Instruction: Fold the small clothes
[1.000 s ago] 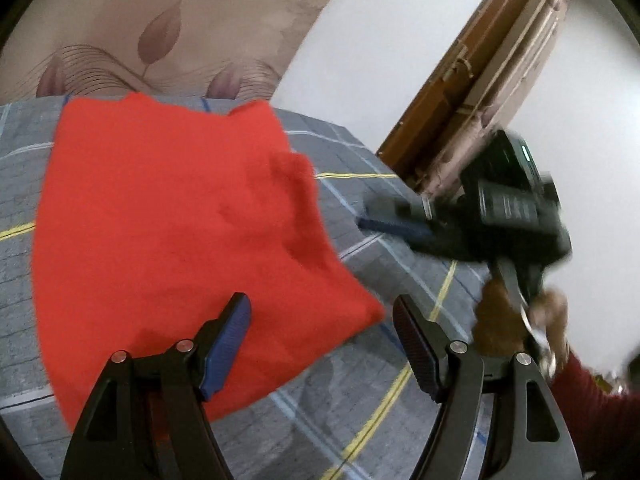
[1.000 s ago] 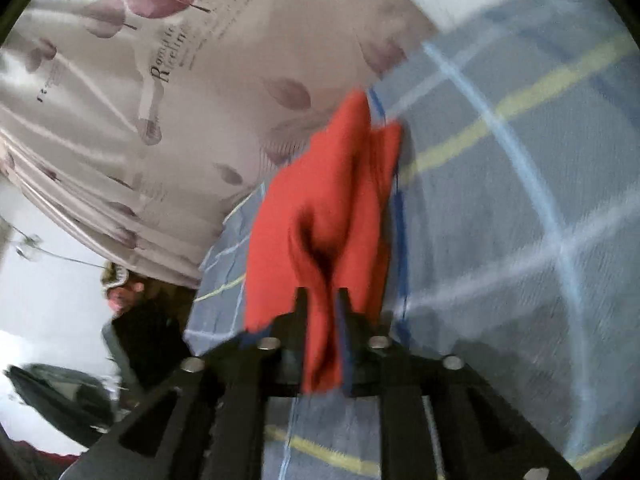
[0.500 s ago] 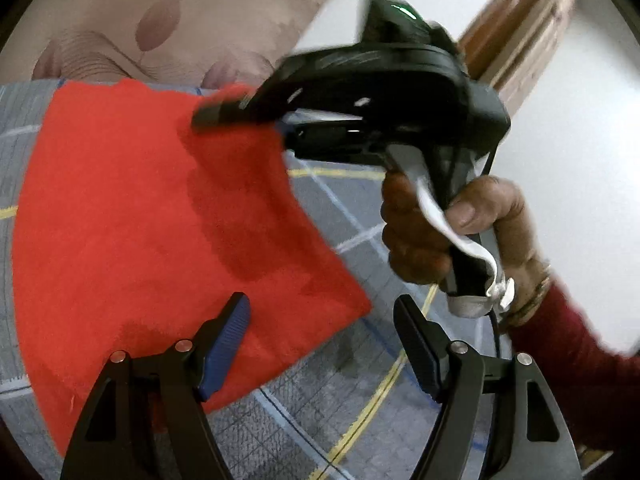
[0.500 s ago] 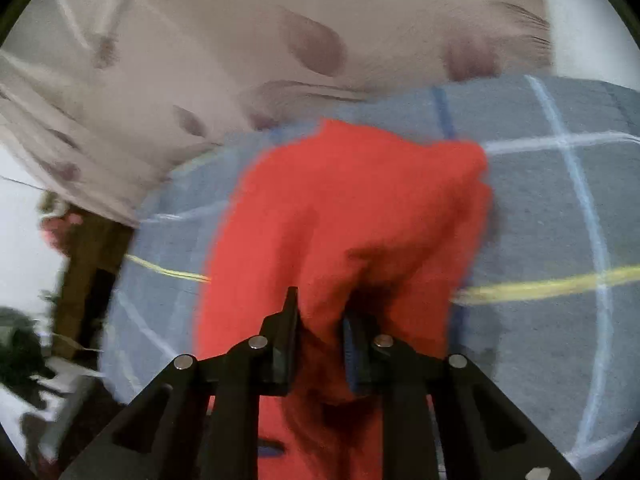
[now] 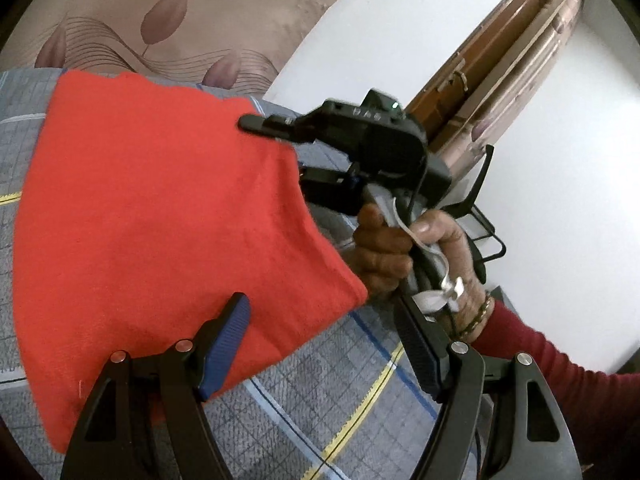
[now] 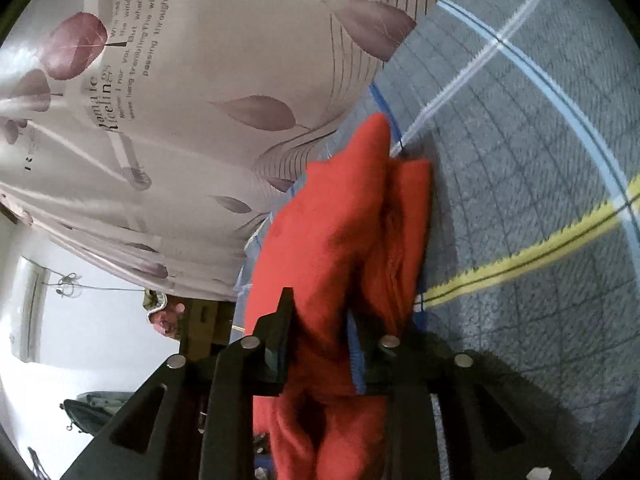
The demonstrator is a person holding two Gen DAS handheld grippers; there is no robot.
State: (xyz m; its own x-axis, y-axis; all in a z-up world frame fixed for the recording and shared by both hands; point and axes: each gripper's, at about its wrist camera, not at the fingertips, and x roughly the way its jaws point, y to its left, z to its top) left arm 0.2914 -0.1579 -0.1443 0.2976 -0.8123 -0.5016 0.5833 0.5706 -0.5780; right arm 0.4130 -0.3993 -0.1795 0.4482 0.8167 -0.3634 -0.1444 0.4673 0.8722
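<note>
Right tongs (image 6: pixel 320 332) are easing open with the soft, floppy red cloth (image 5: pixel 160 220) bunched between them over the plaid bed (image 5: pixel 320 420), left tongs (image 5: pixel 320 344) spread empty; grab hems or corners.

Leaf-print curtain (image 6: pixel 192 128): beside its large dark-red leaf (image 6: pixel 74 46), printed lines are reading "…the wind? Neither I nor you: But when the … trembling The wind is passing through"; larger script below is only partly legible.
</note>
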